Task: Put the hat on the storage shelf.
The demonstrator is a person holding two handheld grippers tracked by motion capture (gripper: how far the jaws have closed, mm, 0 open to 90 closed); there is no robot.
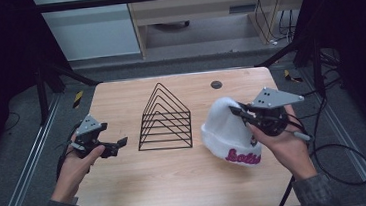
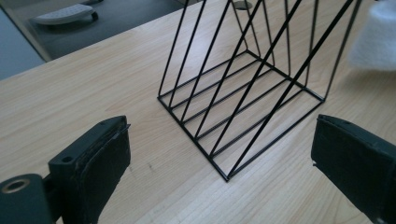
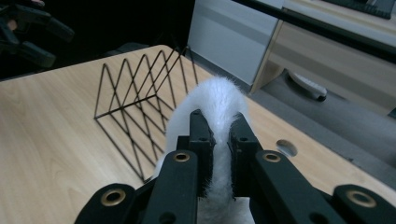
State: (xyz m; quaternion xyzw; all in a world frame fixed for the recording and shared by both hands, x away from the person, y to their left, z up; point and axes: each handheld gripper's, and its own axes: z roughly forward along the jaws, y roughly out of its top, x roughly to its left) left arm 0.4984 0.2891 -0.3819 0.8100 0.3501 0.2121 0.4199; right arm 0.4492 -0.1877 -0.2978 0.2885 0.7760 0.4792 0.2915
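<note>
Just then the right tool point(image 1: 238, 112) was clamped on a fold of the white knit hat point(image 1: 226, 129), its two black jaws pinched tight with the fuzzy fabric squeezed up between them, as the right gripper view showed plainly point(image 3: 219, 140). The hat point(image 3: 215, 100) sat toward the right edge of the counter point(image 1: 178, 183), nearer the person's side than the far one, its cuff with pink lettering turned to the near edge and its crown drawn up where the tool gripped it. The left tool point(image 1: 117, 145) stood wide open with nothing between its jaws, held over the counter near the left edge and pointing across toward the black wire rack point(image 1: 165, 119). That rack, a row of triangular wire frames on a flat base, stood upright at about the middle of the counter, between the two tools and just beside the hat. In the left gripper view the rack's point(image 2: 243, 107) near corner lay between the spread jaws but well ahead of them, untouched.
</note>
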